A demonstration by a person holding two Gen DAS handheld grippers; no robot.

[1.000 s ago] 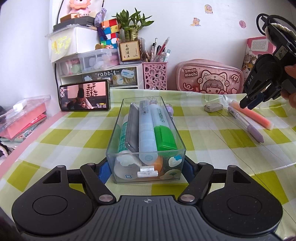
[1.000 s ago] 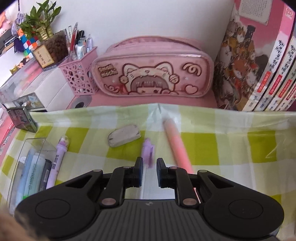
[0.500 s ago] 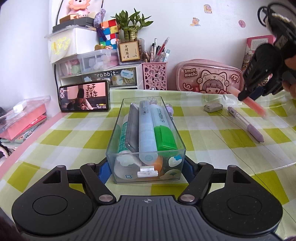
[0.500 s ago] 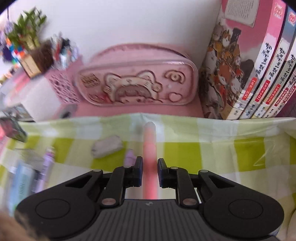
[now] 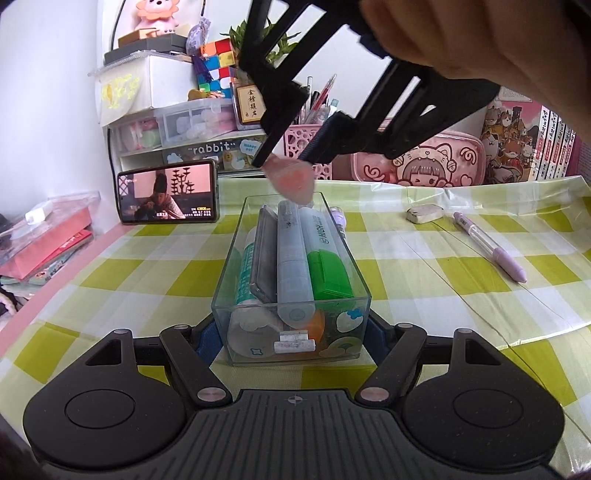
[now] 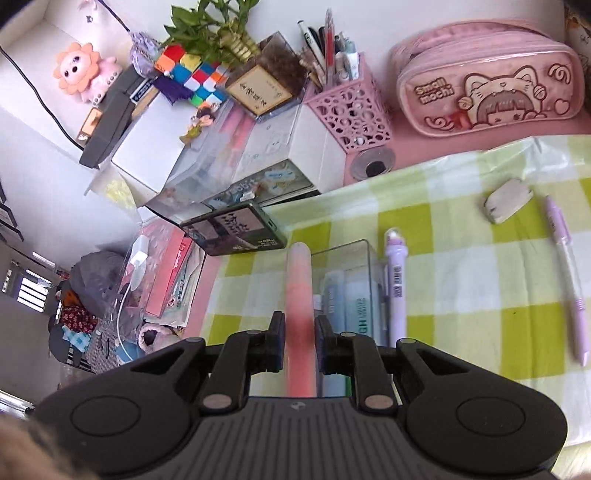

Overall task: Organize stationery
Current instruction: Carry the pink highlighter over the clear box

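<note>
White wall fills the back of the room, and below it a pink desk is covered by a yellow-green checked tablecloth (image 5: 424, 266) that takes up most of the left wrist view. At upper left of that view stand stacked storage drawers (image 5: 177, 140) with a colourful cube (image 5: 218, 64) and a pink plush toy (image 5: 153, 14) on top. A pink cat pencil case (image 5: 421, 162) lies against the wall at centre right, with a row of books (image 5: 532, 144) beside it at the right edge. A phone (image 5: 168, 192) with its screen lit is propped left of centre.

At the centre of the cloth sits a clear plastic box (image 5: 291, 280) packed with markers, its near end between the spread jaws of the left gripper (image 5: 291, 332); whether they press its walls I cannot tell. Above the box's far end hangs the right gripper (image 6: 299, 343), its jaws pinching a pink highlighter (image 6: 300, 291). A purple pen (image 5: 489, 245) lies on the cloth at right, well apart from the box, and a grey eraser (image 5: 424, 213) rests just beside the pen's far end. Another purple pen (image 6: 395, 280) lies alongside the box's right wall.
</note>
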